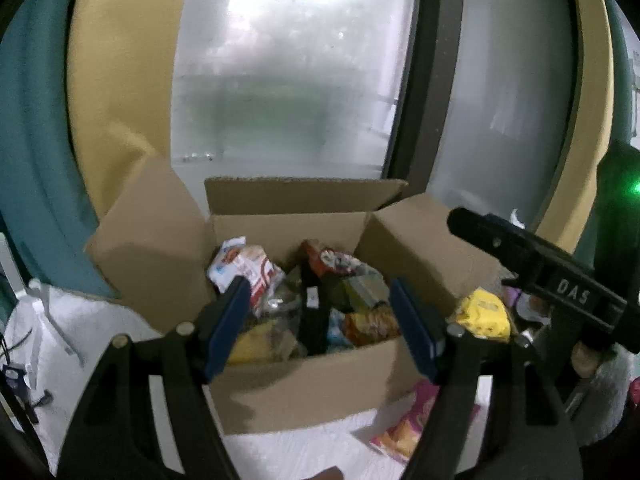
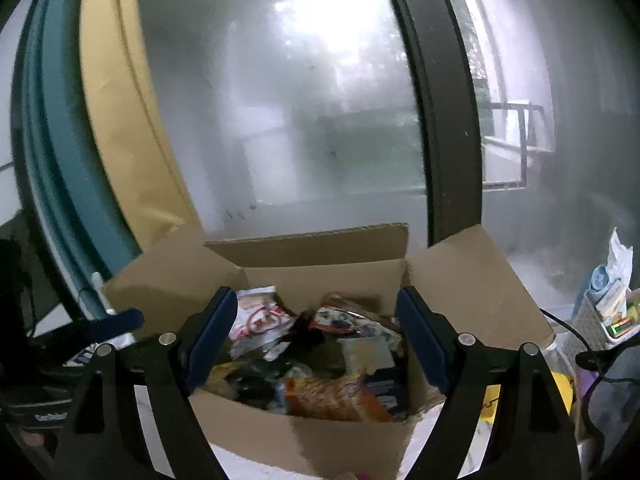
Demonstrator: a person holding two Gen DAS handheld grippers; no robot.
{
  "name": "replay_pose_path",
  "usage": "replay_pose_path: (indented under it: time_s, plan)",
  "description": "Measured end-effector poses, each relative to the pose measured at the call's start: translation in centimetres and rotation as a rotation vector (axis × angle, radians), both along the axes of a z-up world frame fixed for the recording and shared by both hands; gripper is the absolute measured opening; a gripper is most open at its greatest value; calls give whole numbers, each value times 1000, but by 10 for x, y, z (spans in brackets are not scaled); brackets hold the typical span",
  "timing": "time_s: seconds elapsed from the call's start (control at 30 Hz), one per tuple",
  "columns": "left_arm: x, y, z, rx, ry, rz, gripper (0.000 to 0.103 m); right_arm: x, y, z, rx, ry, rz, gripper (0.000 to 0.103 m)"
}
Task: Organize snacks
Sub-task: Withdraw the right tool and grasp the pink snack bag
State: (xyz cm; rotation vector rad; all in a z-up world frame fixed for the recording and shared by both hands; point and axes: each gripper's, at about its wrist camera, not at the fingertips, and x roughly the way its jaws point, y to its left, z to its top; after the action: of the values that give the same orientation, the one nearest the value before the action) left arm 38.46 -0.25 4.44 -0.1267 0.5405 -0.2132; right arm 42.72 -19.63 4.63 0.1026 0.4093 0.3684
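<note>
Sitting on a white cloth (image 1: 132, 320) by the frosted window (image 1: 288, 80), the open cardboard box (image 1: 304, 384) is seen stuffed with snack packets, an orange chip bag (image 2: 332, 394) near its front wall. Both tongs are held wide with nothing gripped: the left gripper (image 1: 318, 326) and right gripper (image 2: 316, 334) are hung just over the box. A yellow packet (image 1: 486, 314) and a pink packet (image 1: 416, 420) are left outside, on the cloth

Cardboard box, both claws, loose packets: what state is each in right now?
Cardboard box: flaps open, full of snack packets.
Left claw: open, nothing held.
Right claw: open, nothing held.
Yellow packet: outside the box, right side.
Pink-orange packet: lying outside the box's front.
</note>
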Motion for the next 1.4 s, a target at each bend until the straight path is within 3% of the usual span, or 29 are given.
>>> replay_pose_path:
  time_s: [0.47,0.77,0.97,1.27,1.4]
  plan:
    - [-66,-1,-26,16,26,3,73,-50,-5,-32,-59,93,33,84]
    - [-90,-1,-69,23,104,-3,73,-55,-33,-97,-134,197,39,85]
    - [-93,2,-105,18,174,13,73,-41,-53,-143,-113,323,53,85]
    - [-93,6,-155,17,286,45,73,-49,-19,-184,-161,451,181,85]
    - [-93,4,-160,36,299,47,73,-63,14,-194,-265,459,242,87]
